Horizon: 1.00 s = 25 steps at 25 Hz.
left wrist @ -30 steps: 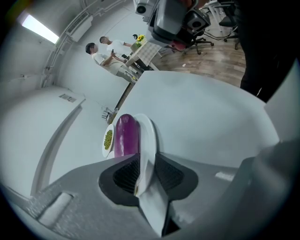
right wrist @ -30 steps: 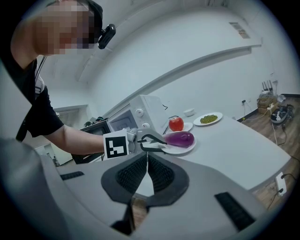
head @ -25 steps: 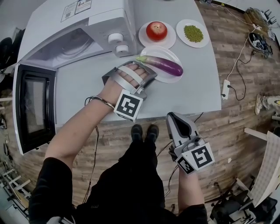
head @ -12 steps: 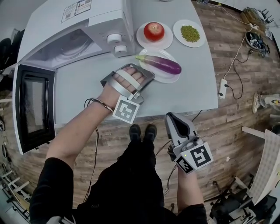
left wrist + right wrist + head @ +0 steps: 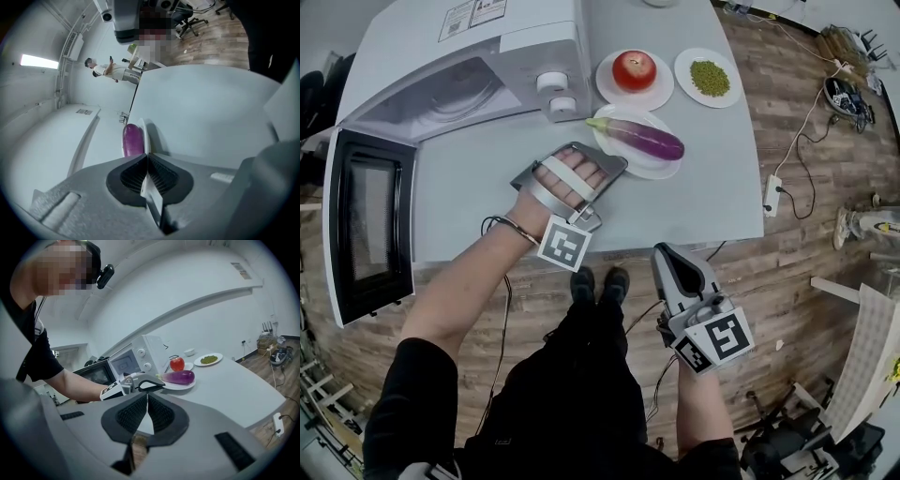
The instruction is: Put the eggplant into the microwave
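Head view: eggplant (image 5: 639,139) lying on plate (image 5: 664,170) at upper centre of bench (image 5: 703,192), right of open microwave (image 5: 487,56). Left tongs (image 5: 619,161) at plate's lower-left rim; right tongs (image 5: 668,251) lower right, off bench.
Left gripper view: just closing, clamped on plate rim, eggplant just beyond.
Right gripper view: together, empty.

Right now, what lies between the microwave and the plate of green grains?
A white plate holding a red fruit; the head view shows it between the microwave and the plate of green grains.
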Available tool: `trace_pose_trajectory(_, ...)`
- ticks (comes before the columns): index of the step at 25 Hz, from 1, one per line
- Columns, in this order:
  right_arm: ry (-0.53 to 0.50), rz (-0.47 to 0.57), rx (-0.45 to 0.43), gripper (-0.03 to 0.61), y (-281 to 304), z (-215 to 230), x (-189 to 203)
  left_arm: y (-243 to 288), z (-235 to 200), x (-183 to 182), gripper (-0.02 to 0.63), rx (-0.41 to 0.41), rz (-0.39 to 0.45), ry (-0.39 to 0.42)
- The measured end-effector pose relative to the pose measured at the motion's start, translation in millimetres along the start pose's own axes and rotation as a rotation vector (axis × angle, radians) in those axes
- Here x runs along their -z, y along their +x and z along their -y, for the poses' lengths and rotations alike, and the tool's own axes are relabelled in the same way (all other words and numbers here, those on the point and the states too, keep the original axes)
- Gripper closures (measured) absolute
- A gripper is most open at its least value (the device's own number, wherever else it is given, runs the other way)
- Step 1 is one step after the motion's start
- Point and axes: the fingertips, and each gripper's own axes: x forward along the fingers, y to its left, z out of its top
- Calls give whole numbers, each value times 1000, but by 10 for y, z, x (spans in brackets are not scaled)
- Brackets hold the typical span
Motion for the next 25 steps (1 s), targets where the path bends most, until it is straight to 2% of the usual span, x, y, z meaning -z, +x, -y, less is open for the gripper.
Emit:
trace_pose_trajectory(12, -22, -5, -17, 560, 14, -159, -109, -342, -200, -81, 598, -73, 8, -19)
trace_pose_trajectory(18, -54, 18, -23, 560, -44, -354, -453, -726, -481, -152, 597, -112, 15, -40)
trace_pose_trajectory(25, -90, 48, -38, 560, -128, -624, -884, -1193, -833, -43, 597, -149, -28, -55)
